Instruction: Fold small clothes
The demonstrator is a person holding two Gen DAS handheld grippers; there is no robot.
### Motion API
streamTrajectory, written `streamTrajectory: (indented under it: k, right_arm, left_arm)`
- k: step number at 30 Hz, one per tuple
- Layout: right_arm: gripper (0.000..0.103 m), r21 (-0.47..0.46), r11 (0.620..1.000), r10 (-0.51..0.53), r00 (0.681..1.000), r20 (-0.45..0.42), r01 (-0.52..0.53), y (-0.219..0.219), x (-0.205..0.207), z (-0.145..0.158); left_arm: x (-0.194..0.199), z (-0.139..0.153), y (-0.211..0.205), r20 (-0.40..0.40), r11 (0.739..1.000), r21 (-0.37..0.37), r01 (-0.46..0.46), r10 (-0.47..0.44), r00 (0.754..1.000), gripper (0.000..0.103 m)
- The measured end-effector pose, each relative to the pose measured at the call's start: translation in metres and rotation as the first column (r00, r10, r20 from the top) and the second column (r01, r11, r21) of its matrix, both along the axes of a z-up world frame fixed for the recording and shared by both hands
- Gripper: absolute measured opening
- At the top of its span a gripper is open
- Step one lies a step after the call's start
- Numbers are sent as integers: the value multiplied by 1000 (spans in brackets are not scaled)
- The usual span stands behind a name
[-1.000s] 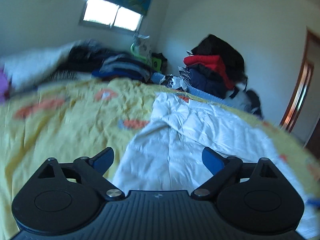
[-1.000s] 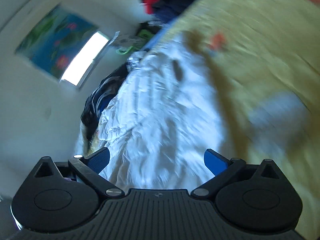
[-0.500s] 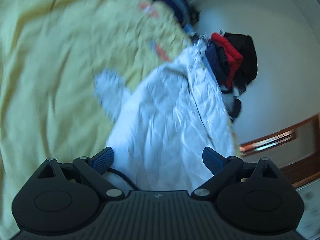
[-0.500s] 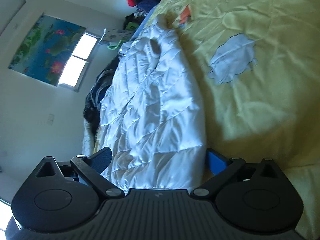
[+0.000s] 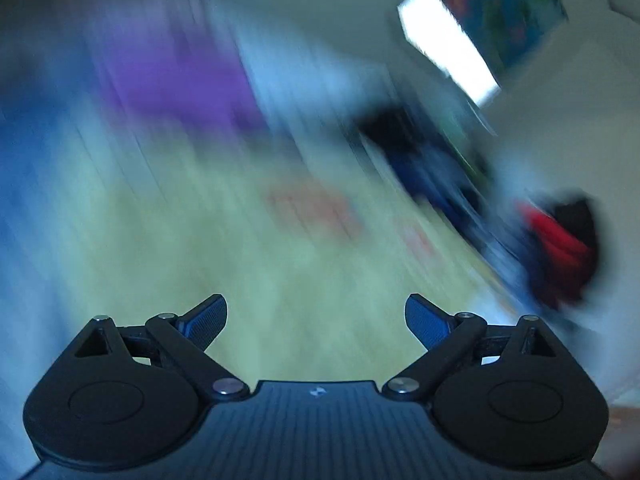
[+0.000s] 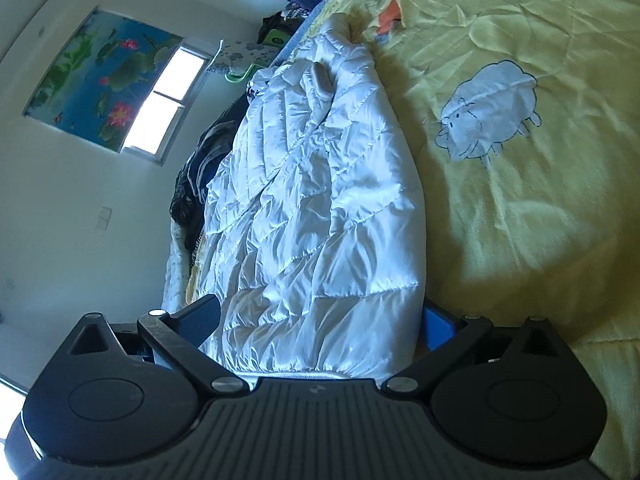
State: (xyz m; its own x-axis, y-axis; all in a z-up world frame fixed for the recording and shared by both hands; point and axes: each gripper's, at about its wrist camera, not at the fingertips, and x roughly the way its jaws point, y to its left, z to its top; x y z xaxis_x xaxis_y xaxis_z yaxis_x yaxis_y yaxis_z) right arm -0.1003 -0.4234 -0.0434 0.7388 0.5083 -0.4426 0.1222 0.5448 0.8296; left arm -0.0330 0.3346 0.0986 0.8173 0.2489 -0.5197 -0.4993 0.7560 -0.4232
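A white quilted puffer jacket (image 6: 316, 208) lies on my yellow cartoon-print bedspread (image 6: 540, 200), its long axis running from the lower centre of the right view up toward the top centre. My right tool (image 6: 320, 320) straddles its near hem, fingers spread wide either side, nothing clamped yet. My left tool (image 5: 316, 316), equally spread and empty, shows only blur; the right is nearer, I judge.

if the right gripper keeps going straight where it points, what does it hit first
The white quilted jacket: its hem already lies between the right gripper's open fingers, on the yellow bedspread, so contact looks almost immediate.
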Motion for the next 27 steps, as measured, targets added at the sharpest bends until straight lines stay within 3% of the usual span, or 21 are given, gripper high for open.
streamTrajectory:
  k: [1,2,3,5,6,7,9,10,11,13,14,15,18,20,23,25,27]
  right_arm:
    - [103,-14,1000,6,1000,3,-6,3,-2,1]
    - [103,-24,1000,9,1000,5,-9,5,-3,2]
    - [103,-34,999,11,1000,8,-11,7,-3,3]
    - [103,-45,999,8,1000,14,-8,10,-4,3]
    - [103,-46,999,7,1000,16,-6,10,-4,3]
    - [103,-47,999,5,1000,15,-4,10,-4,3]
    - [103,-47,999,6,1000,12,-5,10,-3,3]
    - [103,-45,999,6,1000,9,-6,10,-4,4]
    - [103,-41,999,8,1000,5,-8,9,-4,4]
    - [103,-33,999,11,1000,-11,-11,7,-3,4]
    - [103,-24,1000,13,1000,-18,-14,7,-3,4]
    - [103,-15,1000,16,1000,-24,-17,6,-2,3]
    - [103,4,1000,24,999,-29,-24,5,0,3]
    - [103,6,1000,29,999,-29,-29,6,2,2]
    - [103,10,999,42,999,-32,-42,8,5,2]
    - [103,22,999,48,998,-37,-48,9,6,2]
    - [103,34,998,55,997,-45,-54,9,8,2]
  left_arm:
    - [-4,16,-4,25,984,161,-76,73,997,97]
    - [-5,27,-9,41,960,259,-108,100,994,100]
    - [-4,32,-15,47,956,280,-87,77,996,102]
    - [4,24,-28,47,982,178,65,-74,996,102]
    - [9,12,-38,43,983,94,158,-163,986,102]
    - [15,-4,-49,48,967,-2,256,-255,966,102]
    - [29,-44,-76,49,892,-205,402,-401,915,102]
    - [37,-67,-90,29,849,-302,433,-445,895,102]
    - [44,-90,-102,-3,810,-389,439,-478,878,102]
    - [52,-124,-121,-53,758,-510,407,-500,864,103]
    - [48,-125,-129,8,754,-486,442,-502,865,103]
    - [52,-127,-135,4,734,-499,460,-529,849,103]
    - [62,-132,-146,59,648,-578,497,-574,817,103]
    - [71,-138,-153,55,591,-621,515,-622,781,103]
    - [77,-143,-158,45,576,-646,502,-627,778,103]
    - [80,-146,-163,49,551,-674,493,-633,773,102]
    - [85,-147,-169,42,534,-680,502,-655,754,102]
